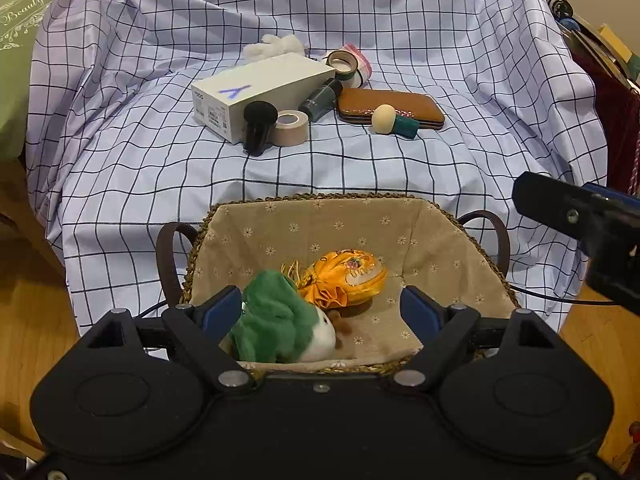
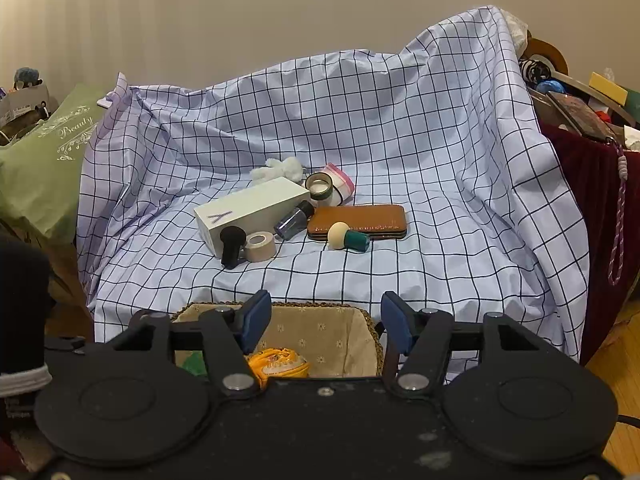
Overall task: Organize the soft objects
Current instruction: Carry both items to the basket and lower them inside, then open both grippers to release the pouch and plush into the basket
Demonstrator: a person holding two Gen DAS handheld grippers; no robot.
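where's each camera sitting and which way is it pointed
Left wrist view: on the left claw, tilted down into the lined basket at the green plush and orange pouch; the right claw's body shows at the right edge.
Right wrist view: on the right claw, aimed flatter at the checked cloth; a dark sleeve shows at left.
Shared: basket, pouch, white box, brown case.

Evenly lit by soft, warm indoor light from above; no glare. Faint shadows under the box [image 1: 262, 94] and inside the basket [image 1: 448, 236]. Sharp in the centre, mildly soft toward the rims. Strong fisheye bending at the edges, dark corners. Specks of dust on the right claw [image 2: 324, 326] housing.
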